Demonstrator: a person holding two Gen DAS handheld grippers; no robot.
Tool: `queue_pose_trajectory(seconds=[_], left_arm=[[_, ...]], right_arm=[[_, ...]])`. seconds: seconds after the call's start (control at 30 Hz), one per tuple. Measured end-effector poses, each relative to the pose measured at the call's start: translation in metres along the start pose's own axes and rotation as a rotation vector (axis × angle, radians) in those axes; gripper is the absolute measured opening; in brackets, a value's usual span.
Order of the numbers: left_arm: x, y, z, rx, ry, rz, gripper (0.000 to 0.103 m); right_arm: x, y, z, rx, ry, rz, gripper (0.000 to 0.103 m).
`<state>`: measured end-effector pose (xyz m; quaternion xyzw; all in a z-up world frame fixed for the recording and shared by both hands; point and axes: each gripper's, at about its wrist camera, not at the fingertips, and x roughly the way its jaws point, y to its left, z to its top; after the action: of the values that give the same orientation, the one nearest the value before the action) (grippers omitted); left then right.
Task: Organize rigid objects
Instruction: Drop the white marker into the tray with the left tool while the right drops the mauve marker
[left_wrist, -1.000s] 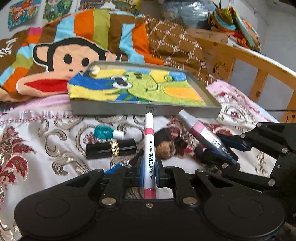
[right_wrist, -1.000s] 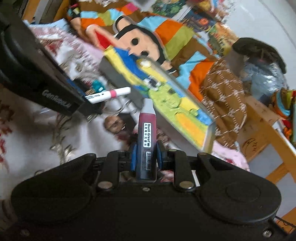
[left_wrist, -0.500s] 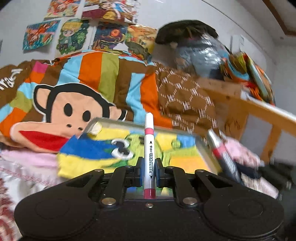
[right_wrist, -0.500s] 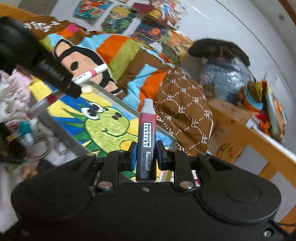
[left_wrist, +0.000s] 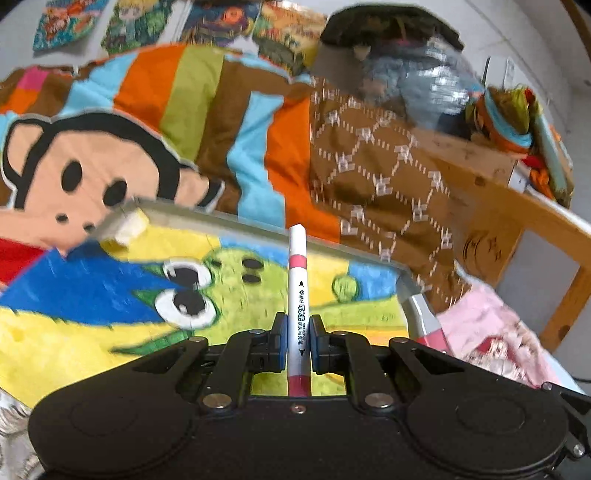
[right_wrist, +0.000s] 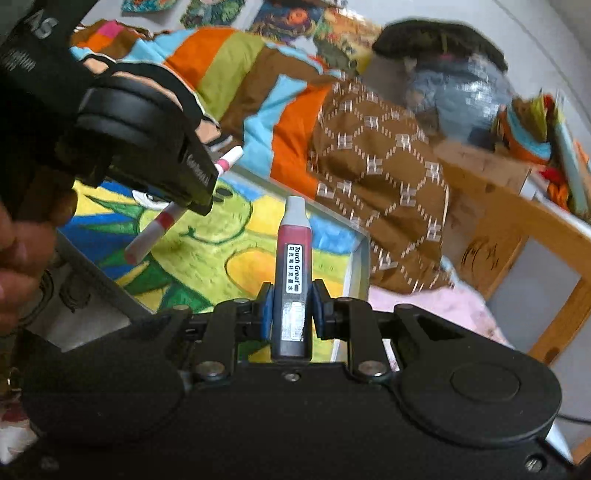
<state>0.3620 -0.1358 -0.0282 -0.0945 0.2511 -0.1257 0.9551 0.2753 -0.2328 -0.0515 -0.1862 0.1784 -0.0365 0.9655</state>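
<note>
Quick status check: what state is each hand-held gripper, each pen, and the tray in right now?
Left hand-held gripper: shut on the white marker, over the tray.
White marker: capped, pink-banded, held between the pads, pointing forward.
Right hand-held gripper: shut on the dark red marker.
Dark red marker: grey cap on, held above the tray's right part.
Tray: lying on the bed, lined with a frog-print cloth; neither marker in it yet.
</note>
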Motion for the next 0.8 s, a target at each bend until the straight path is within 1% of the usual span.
queue_pose_trajectory(seconds=[0.07,0.2,0.3,0.37,0.4,0.63,0.7,0.8], left_arm=[[0.007,0.0,-0.005,-0.004,0.036,-0.001,0.012],[0.015,0.0,-0.013,-0.021,0.081,0.008,0.012],[0.019,-0.001,-0.018,-0.028,0.095,0.02,0.012],[0.019,-0.003,-0.02,-0.014,0.092,0.03,0.012],[0.02,-0.004,-0.021,-0.01,0.095,0.034,0.012],[0.026,-0.006,-0.025,-0.003,0.137,0.056,0.013],[0.026,-0.007,-0.024,0.01,0.146,0.059,0.013],[0.026,-0.008,-0.021,0.012,0.169,0.055,0.015]], right_arm=[[0.014,-0.002,-0.003,0.017,0.033,0.016,0.015],[0.029,0.0,-0.005,0.02,0.056,0.028,0.015],[0.039,0.0,-0.006,0.033,0.062,0.038,0.015],[0.044,-0.002,-0.008,0.047,0.065,0.047,0.015],[0.047,-0.004,-0.002,0.053,0.068,0.053,0.015],[0.058,-0.017,-0.001,0.131,0.108,0.122,0.015],[0.062,-0.02,-0.002,0.146,0.114,0.13,0.015],[0.056,-0.022,0.0,0.144,0.108,0.131,0.015]])
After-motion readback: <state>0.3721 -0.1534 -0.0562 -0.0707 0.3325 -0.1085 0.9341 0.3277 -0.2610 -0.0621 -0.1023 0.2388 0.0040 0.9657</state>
